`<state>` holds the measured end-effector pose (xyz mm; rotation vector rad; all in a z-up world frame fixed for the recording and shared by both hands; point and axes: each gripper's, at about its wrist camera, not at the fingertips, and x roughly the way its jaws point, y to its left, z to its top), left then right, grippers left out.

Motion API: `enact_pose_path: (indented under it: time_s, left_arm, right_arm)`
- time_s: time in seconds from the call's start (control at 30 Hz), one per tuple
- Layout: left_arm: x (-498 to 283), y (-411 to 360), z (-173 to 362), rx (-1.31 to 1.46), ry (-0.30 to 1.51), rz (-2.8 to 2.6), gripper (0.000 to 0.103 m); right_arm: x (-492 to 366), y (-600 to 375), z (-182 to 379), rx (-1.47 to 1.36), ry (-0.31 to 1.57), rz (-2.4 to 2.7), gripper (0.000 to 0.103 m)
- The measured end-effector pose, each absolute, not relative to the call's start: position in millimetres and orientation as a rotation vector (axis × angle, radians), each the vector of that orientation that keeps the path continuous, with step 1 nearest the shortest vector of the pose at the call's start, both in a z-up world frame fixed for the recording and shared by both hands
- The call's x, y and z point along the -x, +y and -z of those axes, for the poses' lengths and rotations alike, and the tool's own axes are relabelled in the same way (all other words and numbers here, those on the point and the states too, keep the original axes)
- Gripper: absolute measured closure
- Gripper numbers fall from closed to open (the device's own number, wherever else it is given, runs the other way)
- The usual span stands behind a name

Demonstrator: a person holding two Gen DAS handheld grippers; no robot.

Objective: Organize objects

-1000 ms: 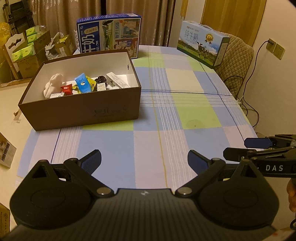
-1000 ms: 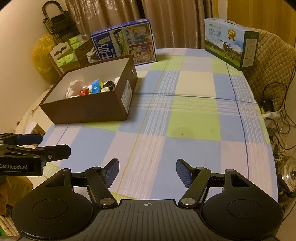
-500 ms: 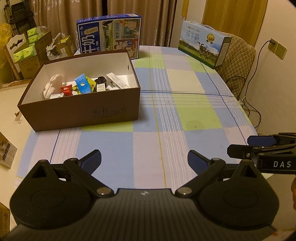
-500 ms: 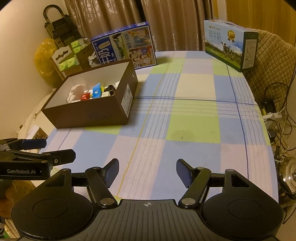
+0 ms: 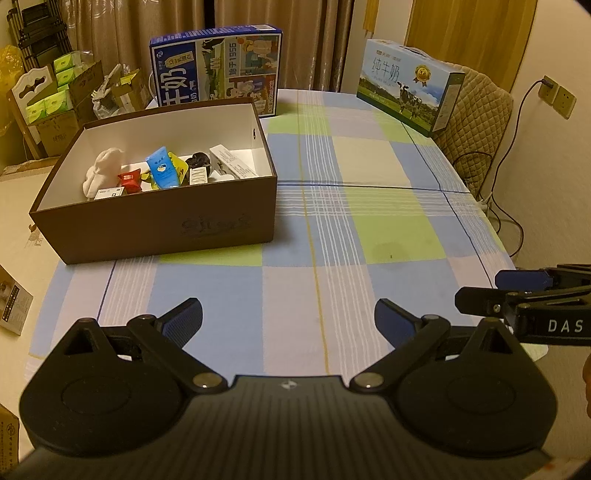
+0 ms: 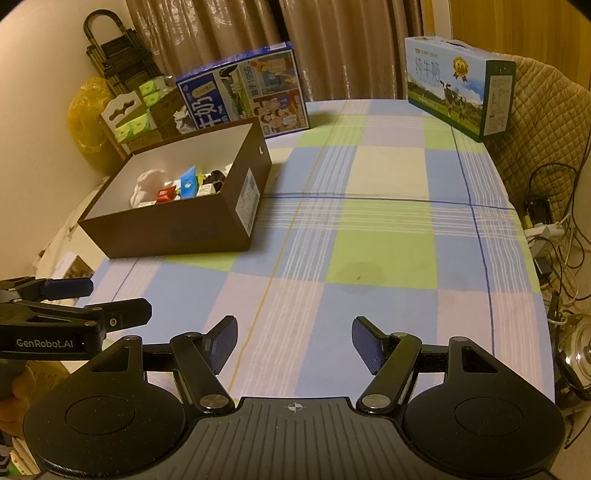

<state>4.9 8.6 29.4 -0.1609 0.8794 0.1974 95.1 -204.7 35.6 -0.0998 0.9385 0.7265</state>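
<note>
Box [image 5: 159, 225], brown cardboard, open-topped: ahead-left of your left claw [image 5: 288, 319], well apart, on table [image 5: 369, 206]. Contents small, light: soft plush [image 5: 101, 171], crinkly packets [image 5: 161, 172], stiff cartons. Pinch plush mid-body. Both claws spread wide, empty; right claw [image 6: 294, 345] near table edge.

Home: curtains [image 5: 110, 33], checked tablecloth [image 5: 373, 206]

Desk cloth [image 5: 369, 236]: you see checks of blue, green, lilac and cream, crossed by white stripes.
Box [image 5: 159, 230]: brown outside, white inside.
Tube [image 5: 162, 171] in your box: blue.
Wrapper [image 5: 130, 181]: red.
Claw pads [image 6: 221, 343]: blue on black.
</note>
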Motion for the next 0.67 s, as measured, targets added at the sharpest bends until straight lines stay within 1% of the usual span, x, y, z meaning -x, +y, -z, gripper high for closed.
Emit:
enact_pose_path:
  time_s: [0.67]
  left_arm:
    - [-24.1, 16.5, -26.8, 0.158, 0.886, -0.196, 0.005]
  right_arm:
    - [-109.2, -196.1, -30.2, 0.099, 0.954, -0.727, 0.037]
